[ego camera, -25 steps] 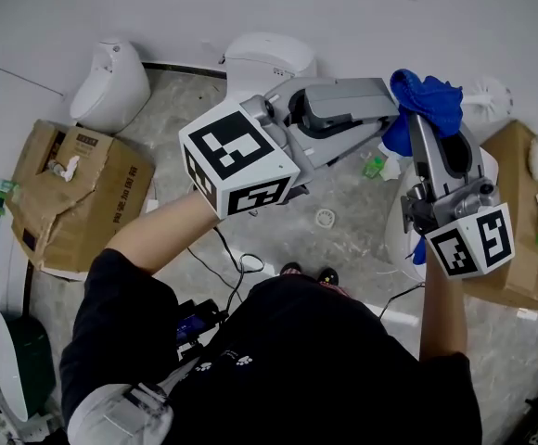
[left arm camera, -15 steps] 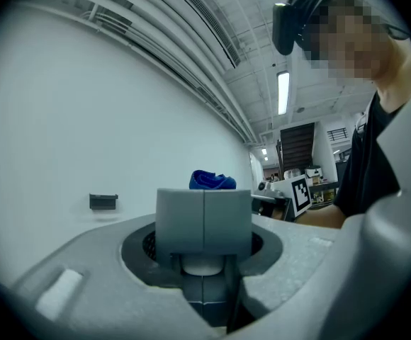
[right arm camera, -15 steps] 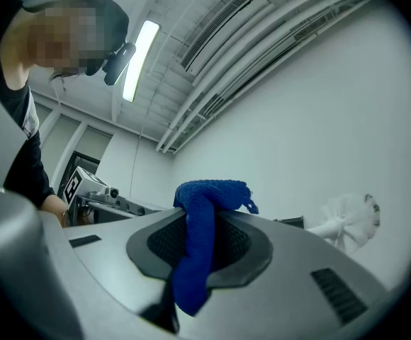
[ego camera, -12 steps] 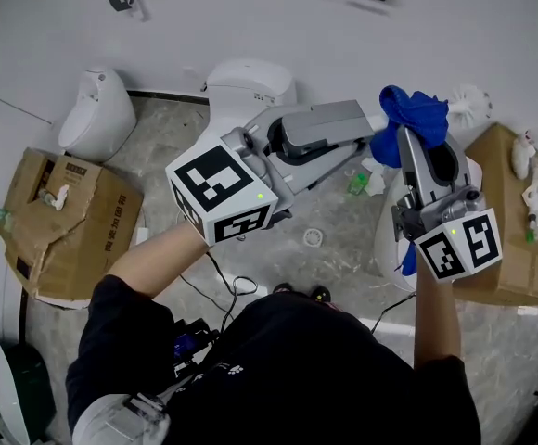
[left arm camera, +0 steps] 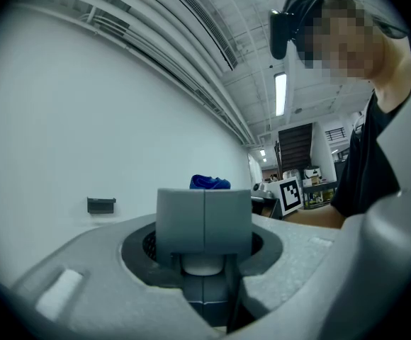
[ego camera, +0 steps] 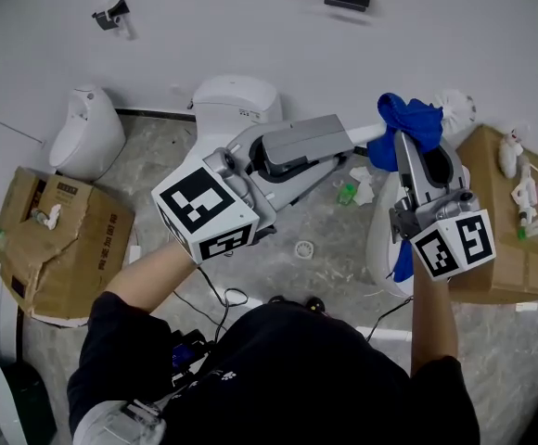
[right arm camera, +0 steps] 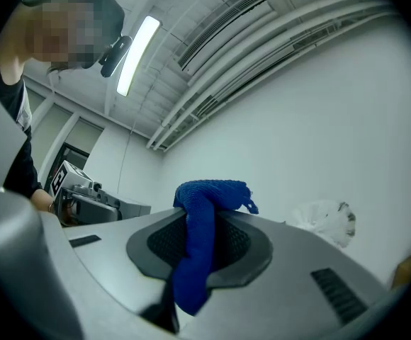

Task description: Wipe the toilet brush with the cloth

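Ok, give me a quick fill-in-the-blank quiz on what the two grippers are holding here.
The cloth in the right gripper is ____. The left gripper holds the toilet brush by its ____. The bristles on the brush are ____.
Missing words: blue, handle, white.

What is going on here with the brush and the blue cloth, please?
A person holds a handheld tool in each hand. The left tool is clamped on the white handle of a toilet brush and holds it out roughly level. The right tool grips a blue cloth, which is bunched over the handle just behind the bristles. The wiping appears to be under way.
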Demonstrator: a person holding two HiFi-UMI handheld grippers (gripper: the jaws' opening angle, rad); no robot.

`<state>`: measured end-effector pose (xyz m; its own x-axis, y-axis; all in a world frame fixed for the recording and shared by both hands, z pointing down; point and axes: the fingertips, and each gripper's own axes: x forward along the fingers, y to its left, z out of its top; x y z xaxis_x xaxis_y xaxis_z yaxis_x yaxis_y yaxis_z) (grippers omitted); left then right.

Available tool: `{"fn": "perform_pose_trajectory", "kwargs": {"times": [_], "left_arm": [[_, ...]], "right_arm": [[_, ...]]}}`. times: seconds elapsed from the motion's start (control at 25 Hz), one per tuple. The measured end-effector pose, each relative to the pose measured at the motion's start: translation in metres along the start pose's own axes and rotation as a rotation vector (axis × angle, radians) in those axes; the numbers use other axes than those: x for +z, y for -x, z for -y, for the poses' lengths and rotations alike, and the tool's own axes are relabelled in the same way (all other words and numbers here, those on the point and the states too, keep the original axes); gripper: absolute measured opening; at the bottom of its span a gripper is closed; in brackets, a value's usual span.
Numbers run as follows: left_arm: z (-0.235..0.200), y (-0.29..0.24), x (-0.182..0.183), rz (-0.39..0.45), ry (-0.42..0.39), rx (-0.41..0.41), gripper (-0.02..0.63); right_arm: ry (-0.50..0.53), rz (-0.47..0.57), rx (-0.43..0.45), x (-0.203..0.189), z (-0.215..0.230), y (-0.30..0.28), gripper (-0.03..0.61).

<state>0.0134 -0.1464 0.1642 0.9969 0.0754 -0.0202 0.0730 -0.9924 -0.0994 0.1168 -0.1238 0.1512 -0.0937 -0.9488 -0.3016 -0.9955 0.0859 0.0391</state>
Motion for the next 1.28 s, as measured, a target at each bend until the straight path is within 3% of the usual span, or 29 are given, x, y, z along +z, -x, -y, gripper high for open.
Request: {"fn": "perform_pose_trajectory", "kwargs": {"times": [0.6, 1.28], "left_arm": [[0.007, -0.013, 0.010, 0.012, -0.012, -0.001, 0.155], [0.007, -0.012, 0.011, 0.008, -0.007, 0.000, 0.155]], "right_arm": [[0.027, 0.000, -0.108, 0.011, 0.063, 0.014, 0.080], [0.062, -0.026, -0.190, 0.008, 0.097, 0.023, 0.080]]}}
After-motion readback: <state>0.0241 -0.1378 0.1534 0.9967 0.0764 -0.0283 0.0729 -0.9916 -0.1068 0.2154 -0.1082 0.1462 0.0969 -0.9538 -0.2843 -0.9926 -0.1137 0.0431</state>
